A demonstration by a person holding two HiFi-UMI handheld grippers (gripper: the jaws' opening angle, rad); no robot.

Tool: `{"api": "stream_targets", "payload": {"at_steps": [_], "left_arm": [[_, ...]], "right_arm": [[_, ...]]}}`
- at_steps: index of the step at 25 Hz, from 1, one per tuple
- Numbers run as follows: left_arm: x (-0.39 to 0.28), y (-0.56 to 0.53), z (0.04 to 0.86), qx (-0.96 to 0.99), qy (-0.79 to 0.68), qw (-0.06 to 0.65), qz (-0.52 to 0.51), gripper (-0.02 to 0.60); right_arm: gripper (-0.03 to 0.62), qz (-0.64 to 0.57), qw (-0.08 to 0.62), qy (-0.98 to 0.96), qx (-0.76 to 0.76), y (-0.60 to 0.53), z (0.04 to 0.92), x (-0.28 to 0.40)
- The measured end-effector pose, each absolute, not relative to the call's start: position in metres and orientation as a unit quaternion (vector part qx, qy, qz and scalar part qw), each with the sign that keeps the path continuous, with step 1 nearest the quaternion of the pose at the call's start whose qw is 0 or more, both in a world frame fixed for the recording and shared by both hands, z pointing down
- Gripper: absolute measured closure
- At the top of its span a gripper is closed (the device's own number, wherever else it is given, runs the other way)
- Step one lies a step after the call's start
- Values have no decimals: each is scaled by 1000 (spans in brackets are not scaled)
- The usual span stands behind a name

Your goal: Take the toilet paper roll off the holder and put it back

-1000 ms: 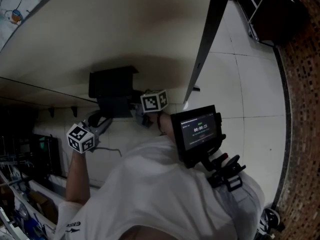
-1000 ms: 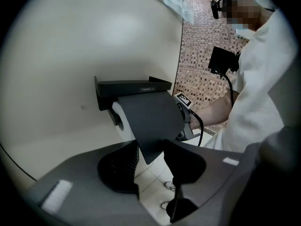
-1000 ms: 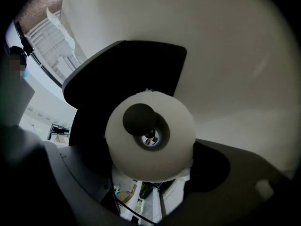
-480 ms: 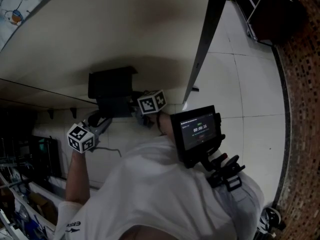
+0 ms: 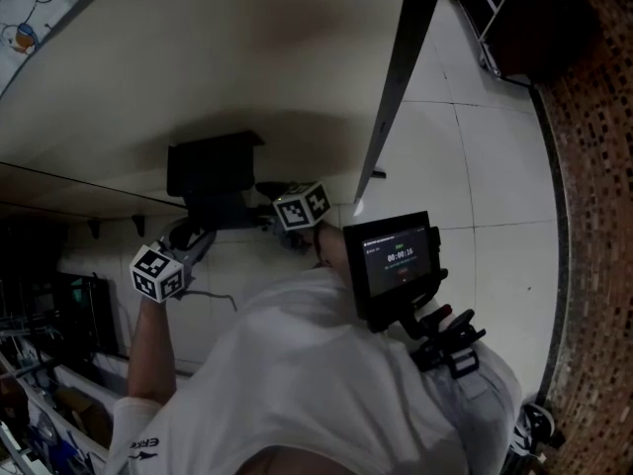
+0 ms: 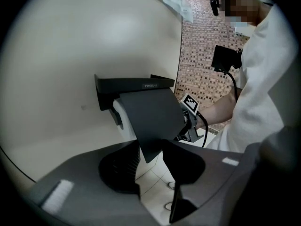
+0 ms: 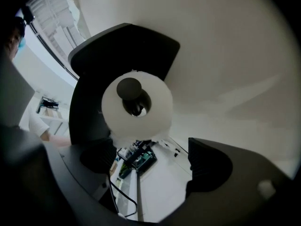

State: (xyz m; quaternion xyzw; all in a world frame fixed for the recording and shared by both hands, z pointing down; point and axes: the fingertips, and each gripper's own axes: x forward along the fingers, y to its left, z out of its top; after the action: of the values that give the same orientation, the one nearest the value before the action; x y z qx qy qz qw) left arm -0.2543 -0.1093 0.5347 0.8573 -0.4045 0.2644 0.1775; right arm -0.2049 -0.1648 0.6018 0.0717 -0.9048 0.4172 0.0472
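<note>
White toilet paper roll point(image 7: 157, 119) on spindle point(image 7: 129, 87) of black wall holder point(image 6: 127, 84), under its flap point(image 6: 150, 119). Left tongs point(image 6: 149, 150) closing, flap corner between them, not pinched. Right tongs point(image 7: 153, 157) apart, empty, facing roll end. Roll likely light, squashy: take outer sides gently.

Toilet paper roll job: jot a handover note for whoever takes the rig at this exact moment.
Left gripper: fingers closing around the lower corner of the black cover flap, not pressing it yet.
Right gripper: open, facing the white toilet paper roll end-on, not gripping it.
Roll sits on the black wall-mounted holder, under the flap.
Done: nothing visible. Left: raise flap, take roll off, put it back.
</note>
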Motion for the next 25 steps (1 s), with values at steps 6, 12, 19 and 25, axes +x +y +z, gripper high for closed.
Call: {"api": "stream_targets", "payload": {"at_steps": [6, 12, 19, 25], "left_arm": [[-268, -126, 548, 852, -421, 169, 261, 442], [-266, -135, 554, 846, -442, 154, 257, 451], [-269, -149, 559, 837, -466, 141, 250, 453], [-266, -152, 553, 830, -485, 128, 244, 453]], "right_arm": [[138, 384, 96, -909, 128, -174, 625, -175], [201, 347, 123, -911, 188, -174, 634, -135], [305, 310, 128, -906, 258, -180, 622, -100], [350, 281, 123, -905, 295, -171, 596, -77]]}}
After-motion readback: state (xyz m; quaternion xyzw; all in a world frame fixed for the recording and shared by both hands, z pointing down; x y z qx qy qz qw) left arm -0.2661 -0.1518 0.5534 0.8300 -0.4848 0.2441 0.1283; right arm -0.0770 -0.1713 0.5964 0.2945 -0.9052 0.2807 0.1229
